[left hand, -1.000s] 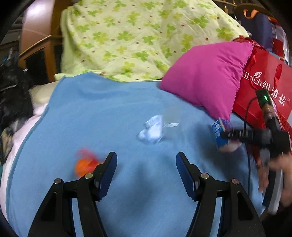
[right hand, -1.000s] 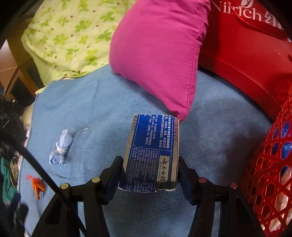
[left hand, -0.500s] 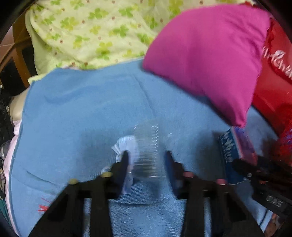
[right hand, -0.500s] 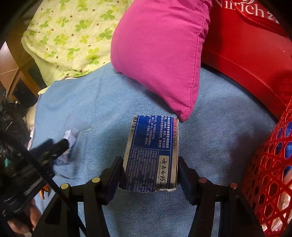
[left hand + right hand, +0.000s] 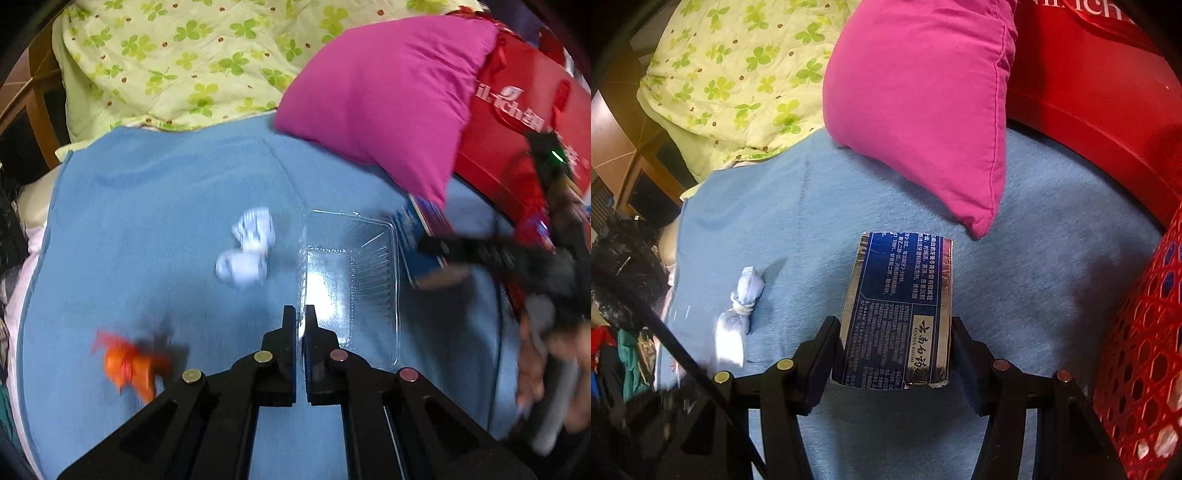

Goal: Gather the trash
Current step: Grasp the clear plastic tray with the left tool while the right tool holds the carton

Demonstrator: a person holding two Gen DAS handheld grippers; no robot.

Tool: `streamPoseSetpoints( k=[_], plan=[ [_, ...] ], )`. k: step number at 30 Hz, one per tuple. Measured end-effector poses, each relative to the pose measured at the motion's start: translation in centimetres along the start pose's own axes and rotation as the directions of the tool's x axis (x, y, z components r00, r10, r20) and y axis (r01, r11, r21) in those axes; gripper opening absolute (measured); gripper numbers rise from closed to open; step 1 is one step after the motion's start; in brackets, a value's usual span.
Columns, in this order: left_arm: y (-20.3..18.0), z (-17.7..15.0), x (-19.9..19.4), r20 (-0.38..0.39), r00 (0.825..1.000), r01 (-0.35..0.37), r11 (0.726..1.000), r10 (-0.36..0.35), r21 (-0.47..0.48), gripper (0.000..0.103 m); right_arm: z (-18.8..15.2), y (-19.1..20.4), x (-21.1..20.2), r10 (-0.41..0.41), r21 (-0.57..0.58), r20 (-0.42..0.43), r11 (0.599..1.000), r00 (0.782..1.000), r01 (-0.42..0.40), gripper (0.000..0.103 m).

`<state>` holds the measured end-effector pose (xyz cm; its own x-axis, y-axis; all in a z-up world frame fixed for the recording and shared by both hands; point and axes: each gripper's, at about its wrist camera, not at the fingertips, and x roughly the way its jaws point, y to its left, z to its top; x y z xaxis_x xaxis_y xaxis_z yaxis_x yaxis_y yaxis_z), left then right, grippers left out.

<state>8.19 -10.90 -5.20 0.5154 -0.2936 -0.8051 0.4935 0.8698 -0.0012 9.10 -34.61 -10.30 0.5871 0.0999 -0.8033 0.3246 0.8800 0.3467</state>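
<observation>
**A:** Start big. What carries it all?

**B:** A bed under a blue blanket [image 5: 155, 206]. At twelve o'clock in the left wrist view lies a green clover quilt [image 5: 177, 59], a magenta pillow [image 5: 388, 103] at one o'clock, a red paper bag [image 5: 517, 122] behind it. In the right wrist view a red mesh basket [image 5: 1145, 332] sits at three o'clock – probably where the trash goes, which I think explains why the right gripper waits beside it.

**A:** And the trash?

**B:** A clear plastic tray [image 5: 354, 273] sits just past the left gripper [image 5: 300, 314], towards one o'clock. Its jaws are pressed nearly together on the tray's thin near rim – a flimsy shell gives little else to grip. The blue carton [image 5: 901, 306] is clamped between the right gripper's [image 5: 897, 350] jaws, which stand at a middling width, set by the box's sides. It is held lengthwise, pointing away from the camera.

**A:** Anything smaller left?

**B:** A knotted white-blue wrapper [image 5: 251, 254] at eleven o'clock from the left jaws, just beside the tray – and an orange scrap [image 5: 129, 363] at nine o'clock, blurred, lying loose on the blanket. Both look untouched, so I'd say the job is partway done.
</observation>
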Motion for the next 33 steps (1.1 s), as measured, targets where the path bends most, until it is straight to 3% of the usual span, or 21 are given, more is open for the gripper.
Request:
streamPoseSetpoints(
  k=[5,8,9,11,12,13,16,22,27,30,33],
  plan=[
    [1.3,-3.6,-1.2,-0.09,0.995,0.027,0.998,-0.032,-0.055,0.004,-0.7,0.7,-0.3,0.018,-0.014,-0.005,1.0,1.0,-0.018,0.062],
    [1.8,-4.7,-1.5,-0.116,0.993,-0.001,0.998,-0.007,-0.067,0.004,-1.2,1.2,-0.4,0.018,-0.033,-0.009,0.999,1.0,-0.019,0.062],
    [2.0,-5.0,-1.7,-0.114,0.993,0.006,0.997,-0.014,-0.072,0.009,-1.4,1.3,-0.5,0.016,-0.04,-0.009,0.999,1.0,-0.016,0.062],
    [2.3,-5.5,-2.5,-0.105,0.994,0.022,0.995,-0.031,-0.093,0.038,-1.8,1.3,-0.7,0.013,-0.046,-0.011,0.999,1.0,-0.014,0.062],
    [2.3,-5.7,-3.0,-0.085,0.996,0.019,0.995,-0.028,-0.098,0.061,-1.8,1.2,-0.7,0.014,-0.047,-0.012,0.999,1.0,-0.014,0.062],
    [2.3,-5.8,-3.7,-0.057,0.998,0.01,0.995,-0.016,-0.097,0.072,-1.8,1.2,-0.8,0.014,-0.049,-0.012,0.999,1.0,-0.015,0.062],
    [1.4,-5.9,-4.9,-0.015,1.0,0.012,0.997,-0.014,-0.071,0.074,-2.0,1.2,-1.2,0.009,-0.063,-0.007,0.998,1.0,-0.01,0.062],
    [0.0,-6.1,-3.4,-0.049,0.998,-0.051,0.998,0.049,-0.041,0.075,-2.4,1.1,-2.2,0.013,-0.097,0.014,0.995,1.0,-0.012,0.062],
    [1.0,-6.7,-2.0,-0.079,0.996,-0.042,0.992,0.033,-0.121,0.074,-2.6,1.5,-3.4,0.027,-0.132,0.053,0.991,0.998,-0.02,0.062],
    [1.1,-7.0,-1.9,-0.07,0.998,-0.014,0.988,0.003,-0.156,0.058,-2.8,1.8,-4.1,0.057,-0.148,0.069,0.988,0.996,-0.046,0.062],
    [1.1,-7.0,-2.3,-0.057,0.998,-0.023,0.985,0.013,-0.172,0.057,-2.7,2.3,-5.1,0.093,-0.17,0.096,0.983,0.991,-0.075,0.062]
  ],
)
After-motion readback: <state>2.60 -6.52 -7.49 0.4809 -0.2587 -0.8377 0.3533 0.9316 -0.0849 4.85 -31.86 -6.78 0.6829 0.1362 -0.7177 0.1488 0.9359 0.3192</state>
